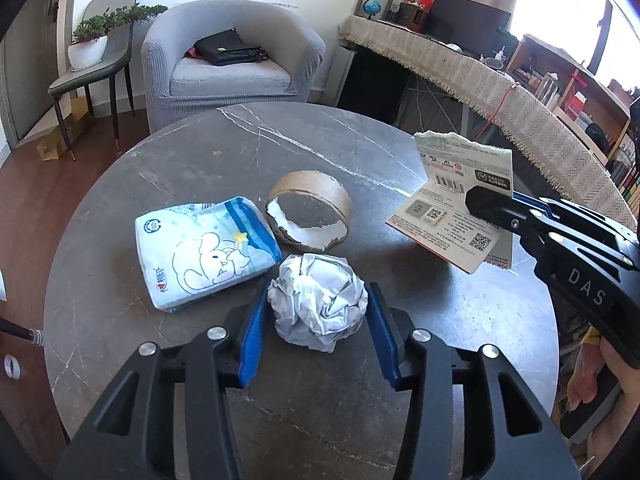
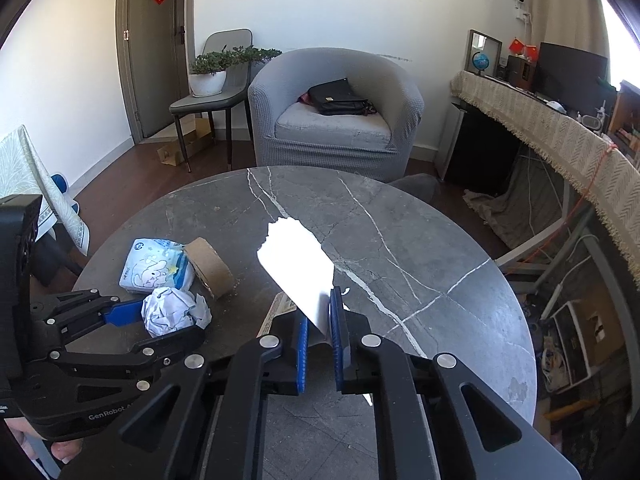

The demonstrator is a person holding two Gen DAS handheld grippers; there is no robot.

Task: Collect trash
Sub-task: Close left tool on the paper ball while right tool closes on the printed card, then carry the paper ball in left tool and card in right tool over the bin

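Observation:
A crumpled white paper ball [image 1: 318, 300] lies on the round grey marble table [image 1: 360, 392], between the blue pads of my left gripper [image 1: 318, 312], whose jaws stand apart around it. The ball also shows in the right wrist view [image 2: 174, 311], with the left gripper [image 2: 156, 320] around it. My right gripper [image 2: 319, 320] is shut on a torn printed cardboard piece [image 2: 298, 272] and holds it above the table; the card [image 1: 460, 200] and right gripper [image 1: 480, 204] show at right in the left wrist view. A blue-white tissue pack [image 1: 204, 252] and an empty brown tape core [image 1: 310, 210] lie beyond the ball.
A grey armchair [image 1: 232, 60] with a black bag stands behind the table. A chair with a potted plant [image 1: 90, 46] is at far left. A cloth-covered desk [image 1: 500, 80] runs along the right.

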